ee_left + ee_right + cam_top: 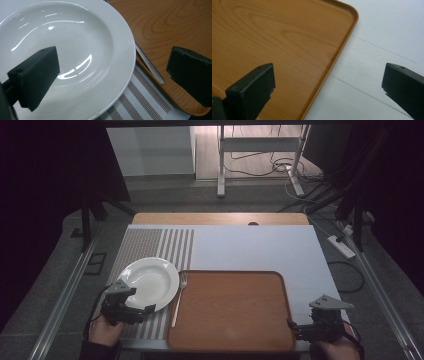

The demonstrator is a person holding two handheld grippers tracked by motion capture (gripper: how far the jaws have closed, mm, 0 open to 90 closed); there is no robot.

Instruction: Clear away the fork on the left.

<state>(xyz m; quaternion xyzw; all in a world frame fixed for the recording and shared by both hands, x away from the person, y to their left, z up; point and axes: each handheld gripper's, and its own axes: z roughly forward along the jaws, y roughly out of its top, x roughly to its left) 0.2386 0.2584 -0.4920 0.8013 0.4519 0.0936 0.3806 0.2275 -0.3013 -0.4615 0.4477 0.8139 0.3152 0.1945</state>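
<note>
A: What is being held?

B: Nothing. The left gripper [150, 309] is being kept wide open over the white plate [148, 281]; the right gripper [291, 324], also wide open and empty, is being hovered at the tray [232, 307].

A: Advice?

B: The rim is probably best approached squarely, clear of the fork [179, 298] lying just beside it.

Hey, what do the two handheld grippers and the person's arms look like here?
Both are black two-jaw tools. The left gripper and the right gripper each carry a grey three-cornered plate on top, and a dark cable trails from the left one. In the gripper views the jaws are blocky, matte black, each with a small hole near the tip. A dark sleeve covers the left forearm.
</note>
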